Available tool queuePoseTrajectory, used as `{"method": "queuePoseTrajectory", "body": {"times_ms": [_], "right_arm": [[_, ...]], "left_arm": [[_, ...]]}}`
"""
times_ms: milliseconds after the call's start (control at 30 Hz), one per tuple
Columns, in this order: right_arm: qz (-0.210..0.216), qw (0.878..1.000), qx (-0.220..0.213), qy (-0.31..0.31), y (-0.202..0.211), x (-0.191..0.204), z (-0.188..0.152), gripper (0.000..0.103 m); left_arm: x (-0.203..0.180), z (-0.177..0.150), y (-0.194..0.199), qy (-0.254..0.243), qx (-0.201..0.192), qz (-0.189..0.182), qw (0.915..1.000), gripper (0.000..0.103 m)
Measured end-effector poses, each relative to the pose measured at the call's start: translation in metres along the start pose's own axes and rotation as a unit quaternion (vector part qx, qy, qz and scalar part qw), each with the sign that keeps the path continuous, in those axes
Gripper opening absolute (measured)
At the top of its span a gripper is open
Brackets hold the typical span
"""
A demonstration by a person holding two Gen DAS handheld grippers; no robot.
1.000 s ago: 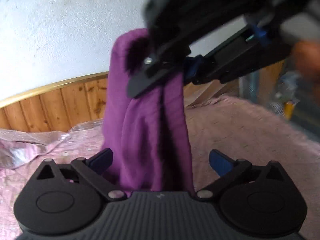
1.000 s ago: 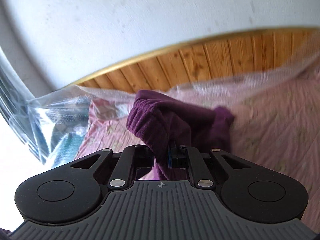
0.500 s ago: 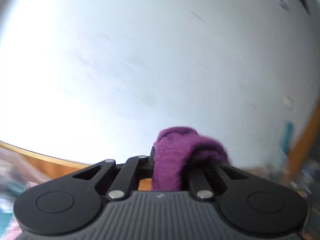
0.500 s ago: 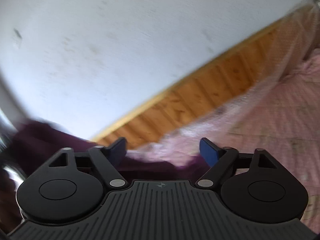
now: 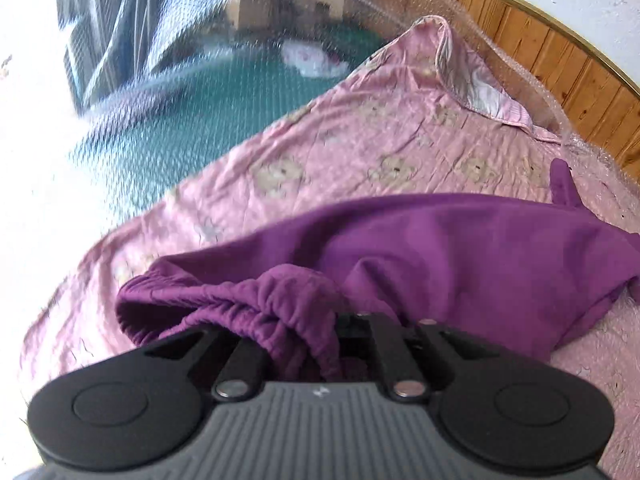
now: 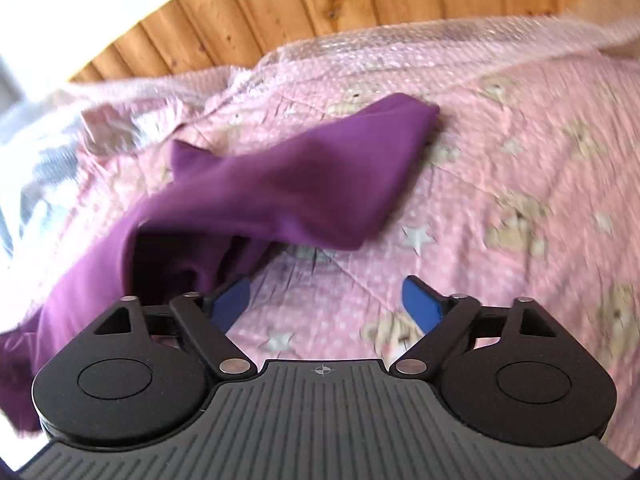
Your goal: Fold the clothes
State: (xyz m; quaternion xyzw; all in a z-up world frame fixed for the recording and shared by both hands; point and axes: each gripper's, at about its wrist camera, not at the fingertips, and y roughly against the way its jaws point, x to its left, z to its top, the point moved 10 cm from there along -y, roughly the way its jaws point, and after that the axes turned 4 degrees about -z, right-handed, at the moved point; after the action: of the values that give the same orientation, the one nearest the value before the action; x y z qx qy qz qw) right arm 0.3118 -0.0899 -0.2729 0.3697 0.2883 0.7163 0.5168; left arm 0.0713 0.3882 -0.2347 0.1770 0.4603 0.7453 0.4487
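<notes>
While the left tongs (image 5: 338, 320) stay clamped on the gathered elastic waistband of the purple garment (image 5: 460, 248), the rest of the cloth trails away from them across the pink quilt (image 5: 360, 140) on the bed. In the left wrist view the long axis of the garment runs from the bunched waistband at the tongs out to the right and slightly away, ending in a narrow point near the wood-panelled wall (image 5: 560, 64). The part nearest the tongs is lifted and puckered; farther out it lies on the quilt.

The right tongs (image 6: 326, 300) stand wide apart with nothing between their blue pads (image 6: 420, 304); the jaws have just been opening, letting go of the cloth. In that view the purple garment (image 6: 304, 184) stretches from lower left to upper right, its far corner resting flat on the quilt and its near part sagging beside the left pad; whether it touches that pad cannot be told. Bubble wrap (image 6: 400, 44) lies along the edge of the quilt below the wall panelling.
</notes>
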Motion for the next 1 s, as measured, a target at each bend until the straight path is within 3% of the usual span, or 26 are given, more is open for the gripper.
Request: {"method": "queuePoseTrajectory", "body": {"times_ms": [100, 267, 367, 400, 433, 467, 533, 600, 700, 833, 900, 1000], "right_arm": [[-0.012, 0.999, -0.002, -0.038, -0.021, -0.011, 0.011, 0.087], [-0.041, 0.989, -0.024, -0.138, -0.056, -0.046, 0.041, 0.088], [-0.058, 0.989, -0.031, -0.130, -0.083, -0.050, 0.061, 0.088], [-0.057, 0.991, -0.031, -0.117, -0.091, -0.048, 0.067, 0.076], [-0.047, 0.994, -0.026, -0.096, -0.095, -0.042, 0.072, 0.058], [-0.041, 0.996, -0.023, -0.078, -0.097, -0.037, 0.078, 0.008], [-0.038, 0.997, -0.026, -0.054, -0.086, -0.031, 0.090, 0.001], [-0.025, 0.995, -0.076, -0.055, -0.038, -0.034, 0.115, 0.001], [-0.017, 0.984, -0.170, -0.057, 0.075, -0.050, 0.156, 0.001], [-0.087, 0.957, -0.277, -0.019, 0.228, -0.085, 0.200, 0.001], [-0.140, 0.945, -0.295, -0.009, 0.267, -0.107, 0.215, 0.001], [-0.193, 0.943, -0.268, -0.034, 0.255, -0.147, 0.224, 0.002]], "left_arm": [[0.009, -0.011, 0.004, 0.024, -0.008, -0.019, 0.9995, 0.008], [0.006, -0.010, 0.009, 0.013, -0.014, -0.024, 0.9995, 0.009], [0.000, -0.007, 0.007, 0.002, -0.015, -0.019, 0.9997, 0.009], [-0.002, -0.006, 0.006, -0.002, -0.016, -0.016, 0.9997, 0.009], [-0.006, -0.002, 0.005, -0.011, -0.019, -0.014, 0.9997, 0.009], [-0.011, 0.003, 0.007, -0.021, -0.028, -0.013, 0.9993, 0.009], [-0.024, 0.023, 0.022, -0.031, -0.057, -0.033, 0.9974, 0.008], [-0.039, 0.052, 0.049, -0.037, -0.097, -0.064, 0.9925, 0.007], [-0.063, 0.103, 0.117, -0.050, -0.173, -0.131, 0.9749, 0.007], [-0.078, 0.159, 0.180, -0.074, -0.230, -0.185, 0.9527, 0.007], [-0.082, 0.178, 0.175, -0.072, -0.221, -0.196, 0.9526, 0.007], [-0.097, 0.180, 0.109, -0.081, -0.142, -0.206, 0.9647, 0.009]]}}
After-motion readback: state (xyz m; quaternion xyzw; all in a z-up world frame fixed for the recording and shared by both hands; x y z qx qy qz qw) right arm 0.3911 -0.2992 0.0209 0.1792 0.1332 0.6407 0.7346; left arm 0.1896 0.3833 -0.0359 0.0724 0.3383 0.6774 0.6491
